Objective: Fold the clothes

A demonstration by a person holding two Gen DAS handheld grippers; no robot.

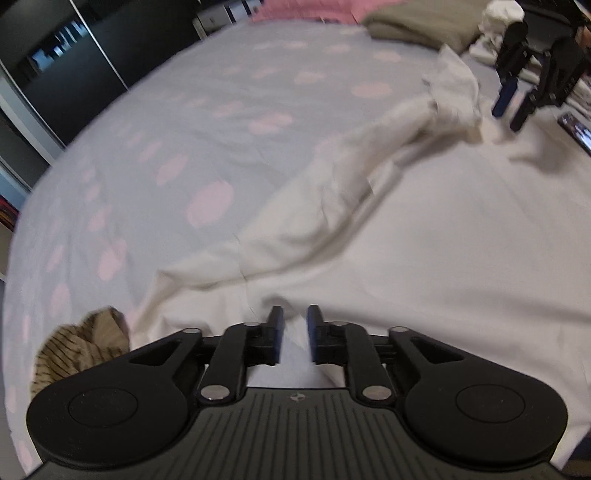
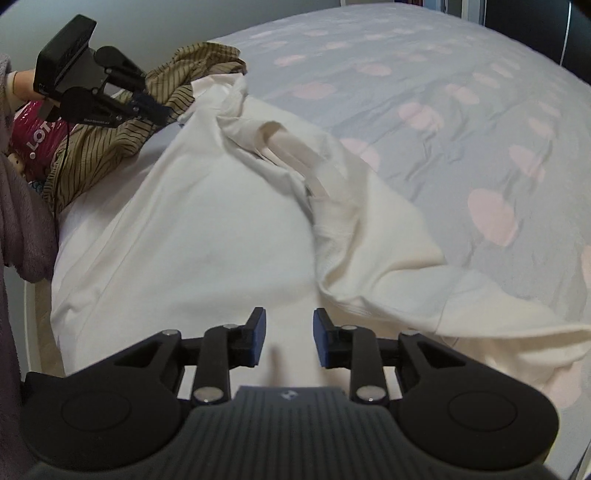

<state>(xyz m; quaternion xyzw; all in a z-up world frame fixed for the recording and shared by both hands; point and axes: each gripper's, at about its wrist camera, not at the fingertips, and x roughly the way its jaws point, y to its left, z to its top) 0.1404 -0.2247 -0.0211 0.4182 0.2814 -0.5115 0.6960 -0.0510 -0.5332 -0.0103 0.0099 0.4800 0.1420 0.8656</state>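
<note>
A cream white shirt (image 1: 332,192) lies spread on the bed, with a bunched ridge running diagonally across it. In the right wrist view the shirt (image 2: 207,221) fills the middle, its folded-over sleeve to the right. My left gripper (image 1: 295,325) hovers low over the shirt's near edge, jaws a little apart with only cloth showing below the gap. From the other side, the left gripper (image 2: 164,112) sits at the shirt's far corner beside a striped garment. My right gripper (image 2: 288,326) stands open over the shirt, holding nothing. The right gripper (image 1: 508,116) also shows open at the far end.
A brown striped garment (image 2: 110,147) lies crumpled at the bed's edge by the left gripper. The bedsheet (image 1: 184,110) is grey with pink spots. A folded olive cloth (image 1: 417,26) and a pink blanket (image 1: 303,9) lie at the far end. A fleece sleeve (image 2: 22,221) hangs left.
</note>
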